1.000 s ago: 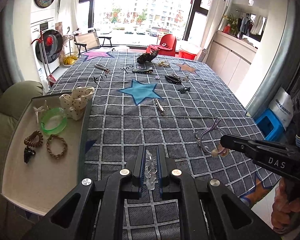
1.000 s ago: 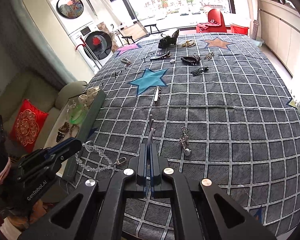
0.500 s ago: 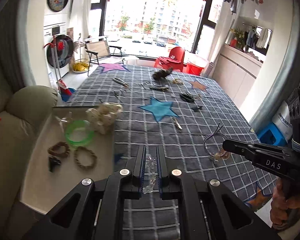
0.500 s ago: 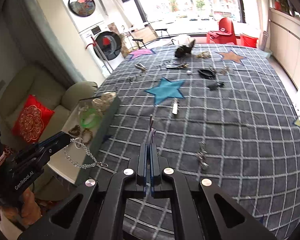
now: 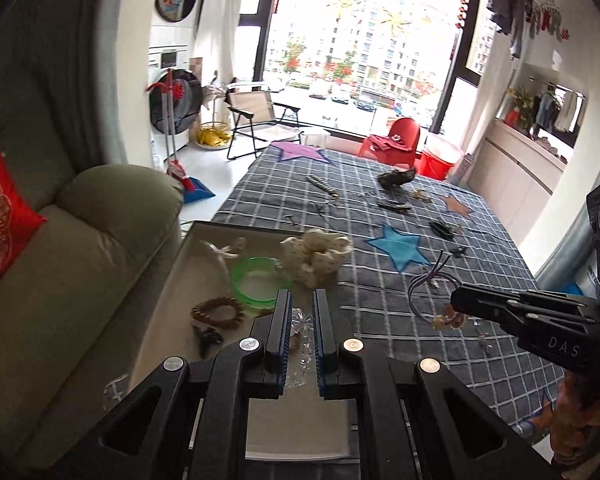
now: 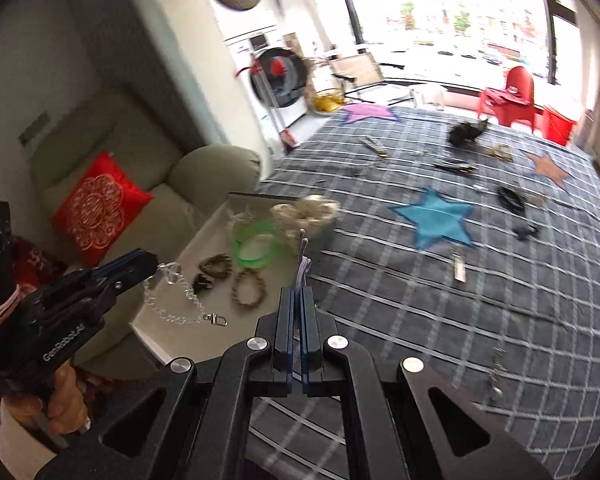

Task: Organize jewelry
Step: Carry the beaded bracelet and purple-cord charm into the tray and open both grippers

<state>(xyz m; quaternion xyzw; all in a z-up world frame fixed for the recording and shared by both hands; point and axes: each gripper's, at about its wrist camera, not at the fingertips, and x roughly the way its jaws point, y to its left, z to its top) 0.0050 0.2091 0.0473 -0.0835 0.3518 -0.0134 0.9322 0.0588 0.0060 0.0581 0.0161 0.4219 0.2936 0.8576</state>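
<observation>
Left wrist view: both claws had swung from the checked bedspread (image 5: 452, 280) toward the pale rectangular tray (image 5: 180, 288).
Left claw (image 5: 302, 312) gripped a clear crystal bead chain (image 5: 300, 336); right claw (image 6: 298, 300) gripped a lilac elastic hair tie (image 5: 424, 284); drop-off appeared imminent.

Clear crystal bead chain (image 6: 168, 300) dangles above the tray (image 6: 156, 320); purple hair tie (image 5: 430, 280) (looped, charm attached) hangs over the bedspread.

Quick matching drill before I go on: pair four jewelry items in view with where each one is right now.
Things:
1. crystal bead chain
2. purple hair tie
3. green bangle
4. black claw clip

Places:
A. lying in the tray
B. held in the right gripper
C. on the checked cloth, far end
D. held in the left gripper

Pairs: 1-D, 2-B, 3-A, 4-C
</observation>
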